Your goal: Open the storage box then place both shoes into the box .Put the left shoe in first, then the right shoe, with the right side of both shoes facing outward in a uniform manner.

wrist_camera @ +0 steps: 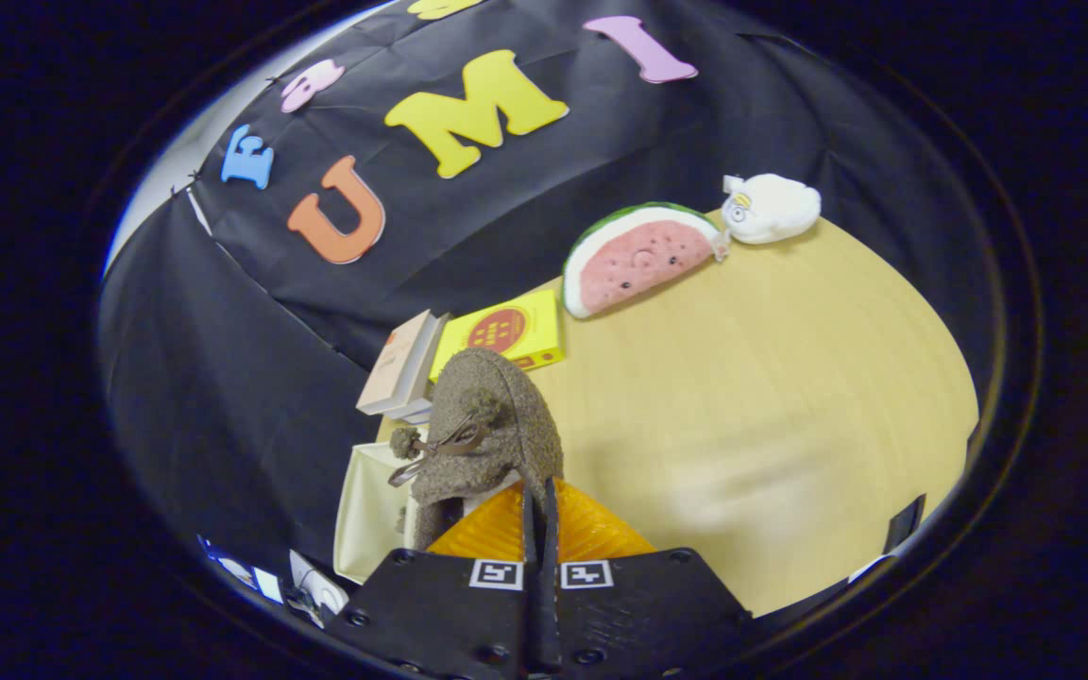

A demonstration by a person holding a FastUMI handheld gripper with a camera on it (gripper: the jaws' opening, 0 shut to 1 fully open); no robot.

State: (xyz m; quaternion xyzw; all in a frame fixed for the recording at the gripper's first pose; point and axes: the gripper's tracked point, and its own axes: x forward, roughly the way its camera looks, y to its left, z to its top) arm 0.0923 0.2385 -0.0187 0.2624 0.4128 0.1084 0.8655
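Note:
A grey-brown fuzzy shoe [492,425] with pompoms and a small bow hangs from my gripper [538,505], tilted up above the table. The two fingers stand pressed together on the shoe's rim, so the gripper is shut on it. Below and left of the shoe stands the cream storage box [369,515], with its top rim showing under the shoe's bow. The shoe covers much of the box's opening, and I cannot tell what lies inside.
The wooden table [771,406] stretches to the right of the shoe. Beyond the shoe lie a yellow box [511,331] and a pale book [404,366]. A watermelon plush [643,257] and a white plush [771,208] rest at the table's far edge.

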